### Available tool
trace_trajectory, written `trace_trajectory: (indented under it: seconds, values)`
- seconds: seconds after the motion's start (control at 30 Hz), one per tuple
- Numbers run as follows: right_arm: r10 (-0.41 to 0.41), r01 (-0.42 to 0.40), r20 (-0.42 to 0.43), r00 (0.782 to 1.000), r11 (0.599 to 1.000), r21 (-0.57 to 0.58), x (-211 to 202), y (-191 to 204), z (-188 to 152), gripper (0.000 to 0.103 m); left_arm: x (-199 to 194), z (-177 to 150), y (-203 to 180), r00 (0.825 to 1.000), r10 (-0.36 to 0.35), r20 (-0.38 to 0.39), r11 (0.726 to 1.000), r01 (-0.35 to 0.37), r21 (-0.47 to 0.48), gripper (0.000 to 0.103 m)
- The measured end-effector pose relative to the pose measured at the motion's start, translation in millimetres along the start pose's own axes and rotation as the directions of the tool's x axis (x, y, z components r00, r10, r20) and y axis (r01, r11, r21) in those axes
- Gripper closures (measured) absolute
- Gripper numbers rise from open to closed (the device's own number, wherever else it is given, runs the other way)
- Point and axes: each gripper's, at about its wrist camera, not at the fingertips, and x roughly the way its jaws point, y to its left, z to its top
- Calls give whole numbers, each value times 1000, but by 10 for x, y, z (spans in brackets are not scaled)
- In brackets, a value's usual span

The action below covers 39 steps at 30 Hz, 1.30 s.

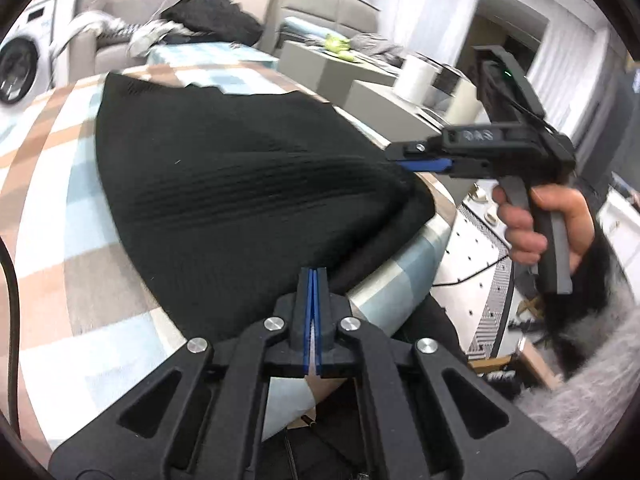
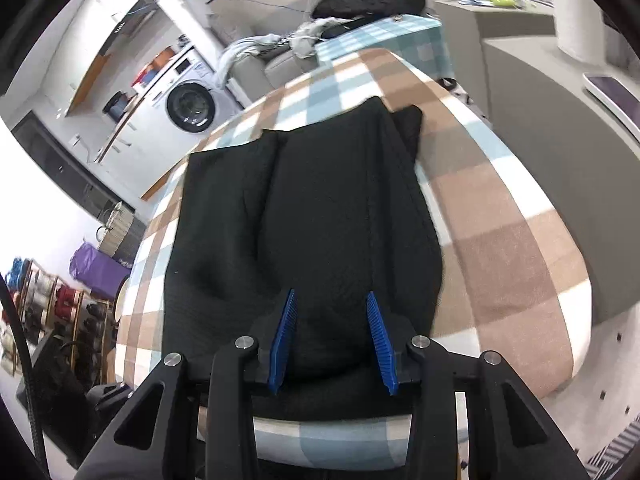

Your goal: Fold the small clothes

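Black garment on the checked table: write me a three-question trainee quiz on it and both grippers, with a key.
1. True or false: the left gripper has its pads together at the near edge of the black garment.
2. Which best describes the right gripper? A) clamped flat with no gap B) blue pads apart with dark fabric between them C) holding a white roll
3. Fill in: the garment lies on a ____ tablecloth.

Key: 1 true; 2 B; 3 checked.
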Motion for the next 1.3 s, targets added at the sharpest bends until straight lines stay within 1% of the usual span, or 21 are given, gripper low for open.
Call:
trace_trajectory:
  seconds: [0.07,0.13,0.2,0.27,0.3,0.37,0.4,0.43,0.47,0.53,0.6,0.7,0.73,0.8,0.83,0.87,0.97,1.03,1.1,1.17,1.3]
  values:
    - [19,-21,-40,999,999,-38,65,69,8,65,-16,29,78,1000,4,14,999,-3,-45,103]
    - [3,-9,-68,998,997,-83,121,117,5,57,-27,63,146,1000,22,10,997,-22,-76,97]
    - [1,-12,-95,996,993,-117,159,137,-1,51,-11,84,182,999,51,-2,995,-51,-86,73]
    - [6,-22,-106,994,989,-145,196,126,-4,49,20,96,204,998,55,-5,995,-55,-89,60]
    - [19,-38,-118,993,987,-158,226,115,-7,47,40,103,198,999,48,-5,995,-49,-85,56]
    - [40,-65,-136,990,981,-182,298,74,-3,47,118,122,168,999,46,-17,996,-47,-70,55]
    - [42,-68,-142,989,980,-187,315,72,-9,54,164,132,154,998,54,-27,996,-56,-66,55]
    - [54,-82,-136,989,975,-205,306,74,-3,82,200,139,135,998,53,-33,997,-55,-63,55]
    - [67,-95,-134,989,972,-216,288,76,-9,98,220,148,116,998,51,-35,997,-53,-60,55]
    - [92,-116,-119,989,969,-217,184,85,6,98,239,169,65,998,50,-32,997,-52,-50,55]
    - [166,-179,-80,983,962,-208,-62,103,18,98,233,188,9,999,42,-20,999,-43,-33,55]
    - [223,-234,-78,972,956,-179,-278,84,-11,98,288,196,-56,999,40,-23,999,-40,-4,55]
    - [214,-228,-97,972,958,-176,-256,67,-31,98,330,187,-62,998,47,-33,999,-47,4,55]
    - [86,-118,-164,983,974,-192,-55,6,-106,98,421,160,-48,996,64,-67,998,-63,13,55]
    - [13,-61,-225,974,976,-209,111,-35,-158,98,463,143,-43,995,60,-81,998,-59,18,55]
    - [-19,-37,-246,969,975,-220,191,-36,-175,98,464,121,-43,995,58,-78,998,-57,27,55]
    - [39,-88,-225,974,973,-212,138,20,-99,87,432,85,-55,995,52,-90,997,-47,57,57]
    - [102,-138,-169,980,966,-218,51,120,32,65,362,81,0,997,22,-79,1000,-21,16,57]
    - [156,-177,-116,981,965,-192,57,182,197,63,243,99,110,999,-28,-41,998,25,-60,57]
    - [175,-185,-77,982,973,-140,201,250,431,60,161,132,186,999,-38,-5,993,37,-112,57]
    - [110,-123,-104,988,985,-122,713,474,782,60,19,182,392,999,19,39,984,-12,-180,57]
